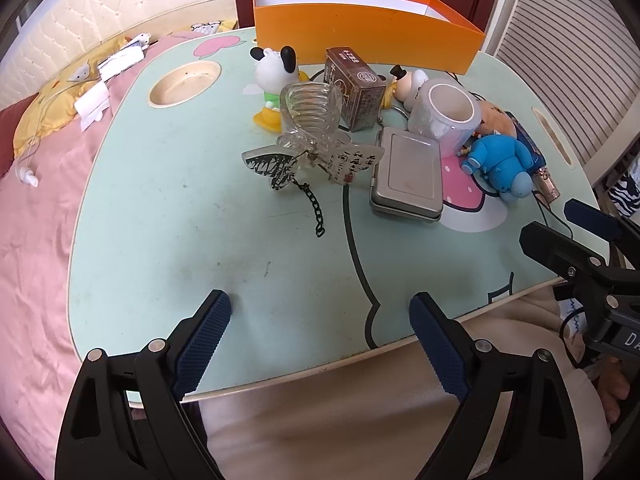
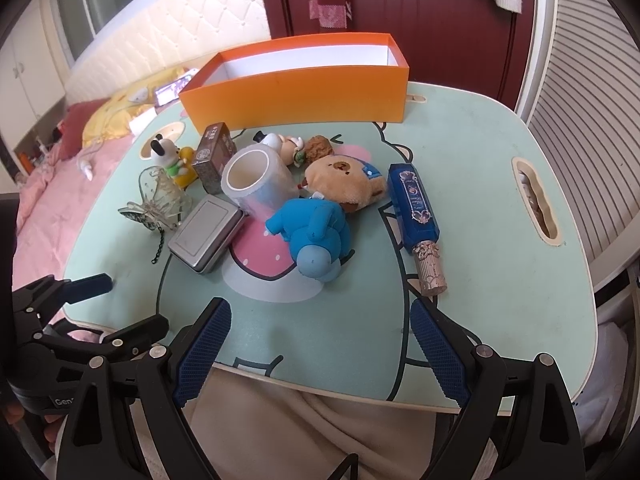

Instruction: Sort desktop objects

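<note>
A cluster of small objects lies mid-table: a clear hair claw with a butterfly charm [image 1: 310, 128], a grey tin [image 1: 408, 176], a roll of clear tape [image 2: 256, 186], a blue figure [image 2: 316, 236], a brown plush bear [image 2: 346, 182], a blue bottle with a metal cap [image 2: 416, 212], a dark small box [image 1: 356, 88] and a black-eared dog toy [image 1: 274, 80]. An orange box [image 2: 296, 88] stands open at the far edge. My left gripper [image 1: 320, 340] hangs open over the near edge, nothing between its pads. My right gripper [image 2: 320, 348] is likewise open and empty.
The lap table [image 1: 168, 240] is mint green with a cup recess [image 1: 184, 84] at its far left and a handle slot [image 2: 536, 204] at its right. It stands on a bed with pink bedding [image 1: 36, 240]. A beige blanket [image 2: 320, 432] lies below the near edge.
</note>
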